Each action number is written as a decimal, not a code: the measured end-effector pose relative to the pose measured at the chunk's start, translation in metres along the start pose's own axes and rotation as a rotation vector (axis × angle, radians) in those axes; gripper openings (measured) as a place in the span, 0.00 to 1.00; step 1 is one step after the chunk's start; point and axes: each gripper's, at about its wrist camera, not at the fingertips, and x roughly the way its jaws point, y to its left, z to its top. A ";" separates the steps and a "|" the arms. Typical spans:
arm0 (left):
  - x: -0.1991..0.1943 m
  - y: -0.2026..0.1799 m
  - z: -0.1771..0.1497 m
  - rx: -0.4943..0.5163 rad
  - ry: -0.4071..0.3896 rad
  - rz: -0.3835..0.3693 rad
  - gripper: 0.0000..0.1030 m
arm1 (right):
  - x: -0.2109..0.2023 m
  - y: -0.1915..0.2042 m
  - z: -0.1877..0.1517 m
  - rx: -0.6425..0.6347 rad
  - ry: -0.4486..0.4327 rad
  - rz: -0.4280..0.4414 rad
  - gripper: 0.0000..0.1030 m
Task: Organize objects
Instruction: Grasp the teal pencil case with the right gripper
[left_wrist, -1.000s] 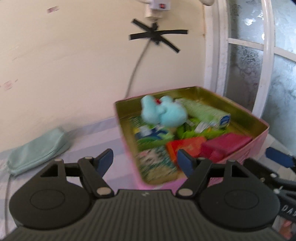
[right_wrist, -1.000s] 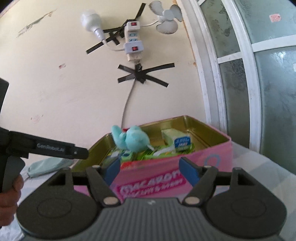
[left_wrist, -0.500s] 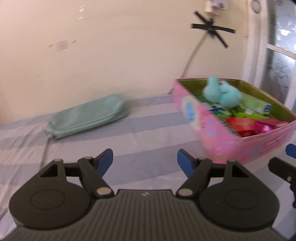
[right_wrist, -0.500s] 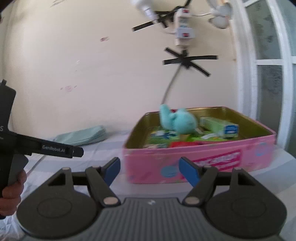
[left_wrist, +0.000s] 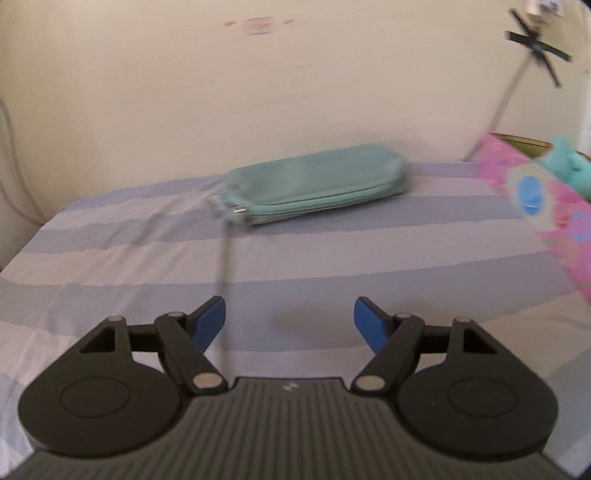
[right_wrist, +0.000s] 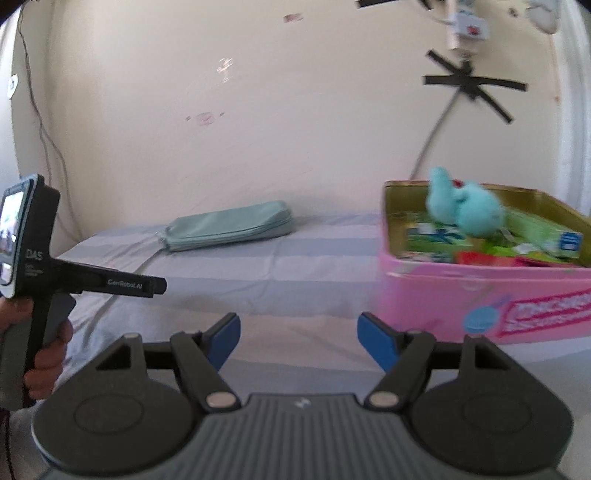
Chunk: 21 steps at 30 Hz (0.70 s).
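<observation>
The left gripper (left_wrist: 289, 321) hangs over the blue-and-lilac striped bedsheet (left_wrist: 332, 251), its blue-padded jaws standing apart with nothing between them; at about twelve o'clock from it, close to the cream wall (left_wrist: 258, 92), lies the long mint-green zipped fabric pouch (left_wrist: 314, 186), flat on the sheet with its zip pull at the nine o'clock end; a thin grey cord (left_wrist: 224, 273) runs from that end down toward the left jaw; at three o'clock the corner of the pink rectangular tin box (left_wrist: 554, 221) enters the view, blurred, with a turquoise plush toy (left_wrist: 569, 168) showing above its rim

The right gripper (right_wrist: 298, 338) is likewise parted and empty above the sheet; from it the pouch (right_wrist: 229, 227) sits at eleven o'clock, well apart from the tin (right_wrist: 480, 295), which stands at two o'clock; inside the tin the plush toy (right_wrist: 461, 206) rests on green and red packets (right_wrist: 436, 240); at nine o'clock a hand (right_wrist: 44, 350) grips the handle of the left tool
</observation>
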 end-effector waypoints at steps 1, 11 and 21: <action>0.003 0.008 0.000 -0.010 -0.001 0.019 0.76 | 0.005 0.004 0.002 0.004 0.012 0.014 0.70; 0.018 0.085 -0.004 -0.260 -0.014 0.088 0.76 | 0.083 0.053 0.039 0.078 0.159 0.205 0.70; 0.019 0.117 -0.006 -0.392 0.016 0.095 0.76 | 0.166 0.069 0.084 0.129 0.141 0.157 0.70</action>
